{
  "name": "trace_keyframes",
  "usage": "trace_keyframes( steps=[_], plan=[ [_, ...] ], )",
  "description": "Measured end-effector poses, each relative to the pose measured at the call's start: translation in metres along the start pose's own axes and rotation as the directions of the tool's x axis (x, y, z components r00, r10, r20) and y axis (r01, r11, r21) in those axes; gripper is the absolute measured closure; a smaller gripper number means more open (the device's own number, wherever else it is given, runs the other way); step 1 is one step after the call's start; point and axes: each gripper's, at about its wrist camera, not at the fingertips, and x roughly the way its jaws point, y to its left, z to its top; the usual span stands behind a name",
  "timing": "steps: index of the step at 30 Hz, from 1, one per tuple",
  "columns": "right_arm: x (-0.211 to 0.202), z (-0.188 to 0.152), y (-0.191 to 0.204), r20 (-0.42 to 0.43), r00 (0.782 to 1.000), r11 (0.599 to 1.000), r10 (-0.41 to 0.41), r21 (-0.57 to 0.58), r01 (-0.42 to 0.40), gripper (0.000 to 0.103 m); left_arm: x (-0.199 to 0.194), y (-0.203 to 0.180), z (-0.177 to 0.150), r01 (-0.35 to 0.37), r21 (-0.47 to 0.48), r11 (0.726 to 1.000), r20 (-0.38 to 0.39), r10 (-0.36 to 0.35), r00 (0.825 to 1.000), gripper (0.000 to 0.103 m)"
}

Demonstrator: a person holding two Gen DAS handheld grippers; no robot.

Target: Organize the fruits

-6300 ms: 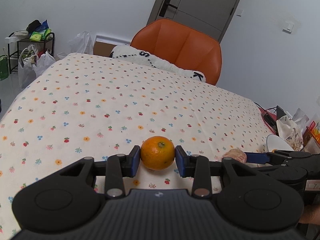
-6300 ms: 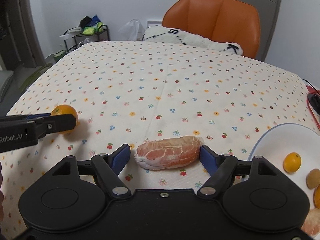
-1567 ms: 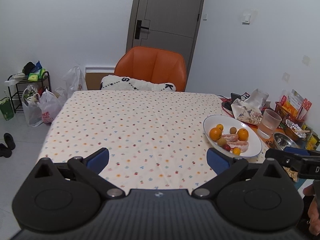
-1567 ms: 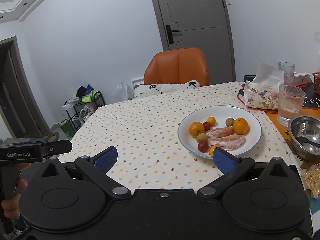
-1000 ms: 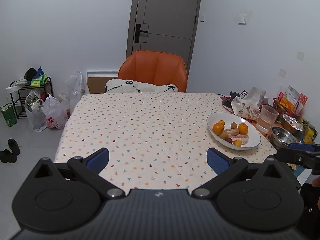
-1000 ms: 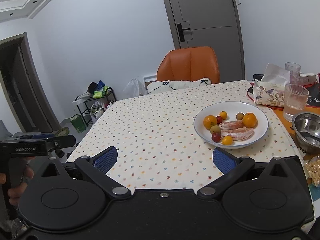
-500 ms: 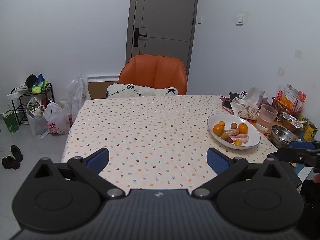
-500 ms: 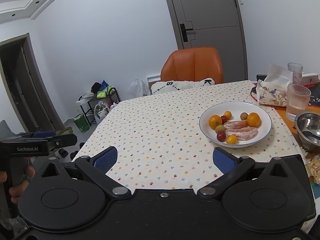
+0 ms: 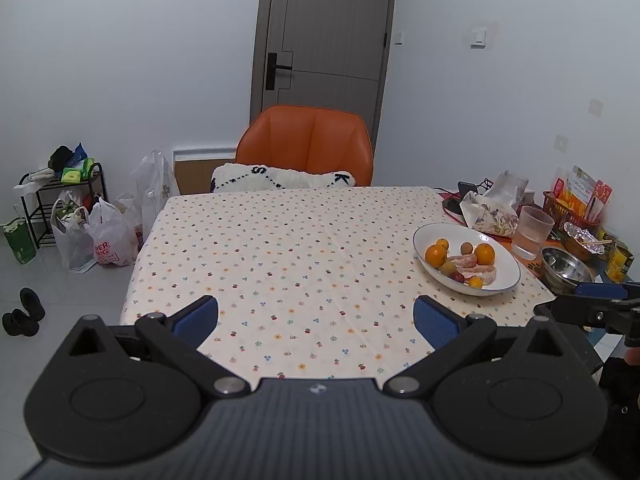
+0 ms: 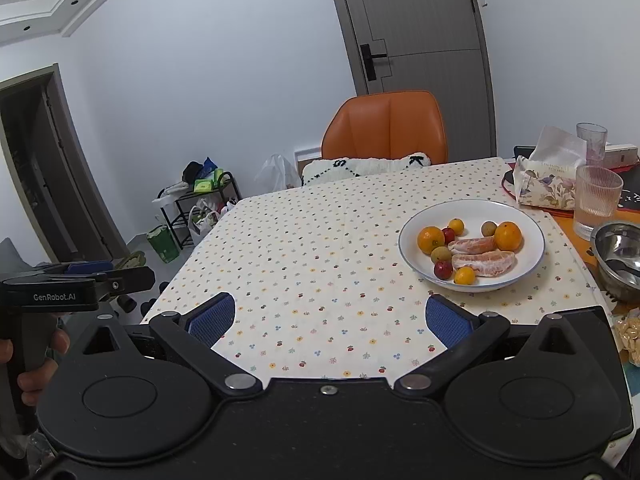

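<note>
Left wrist view showed the left gripper with its blue pads spread wide and nothing between them, held back off the near edge of the table with the floral tablecloth. Seconds earlier that gripper had been closed around an orange on the cloth, and the right gripper had framed a peeled pomelo segment; now both lay in the white plate, and the cloth beside the plate was bare of fruit. In the right wrist view the plate held two oranges, two peeled segments, small kumquats, red fruits and brownish round ones, all inside the rim. The right gripper's fingers were likewise released and empty, well back from the plate. Over the last second and a half both cameras had drawn away from the plate, so more of the room showed: the orange chair beyond the table and the ribbed glass just past the plate. Judging by that retreat and the cleared cloth, the sorting looked finished.
</note>
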Motion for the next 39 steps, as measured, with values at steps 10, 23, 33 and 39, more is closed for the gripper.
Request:
trace_keyframes(
  steps=[10,23,33,39],
  plan=[
    [0.0002,0.0000,0.0004,-0.001,1.000,1.000,-0.001,0.000,0.001,0.000,0.0007,0.0009,-0.0009,-0.001,0.000,1.000,-0.004,0.001,1.000,0.000],
    [0.0000,-0.0006,0.0004,-0.003,1.000,1.000,-0.004,0.001,0.004,0.000,0.0012,0.0021,-0.0012,-0.003,0.000,1.000,-0.007,0.003,1.000,0.000],
    [0.0002,-0.0006,0.0006,-0.003,1.000,1.000,-0.005,0.001,0.005,0.000,0.0017,0.0025,-0.0014,-0.003,0.002,1.000,-0.009,0.003,1.000,0.000],
    [0.0000,-0.0013,0.0002,-0.005,1.000,1.000,-0.005,0.003,0.005,0.000,0.0026,0.0025,-0.0036,-0.003,0.001,1.000,-0.010,0.003,1.000,0.000]
  ],
)
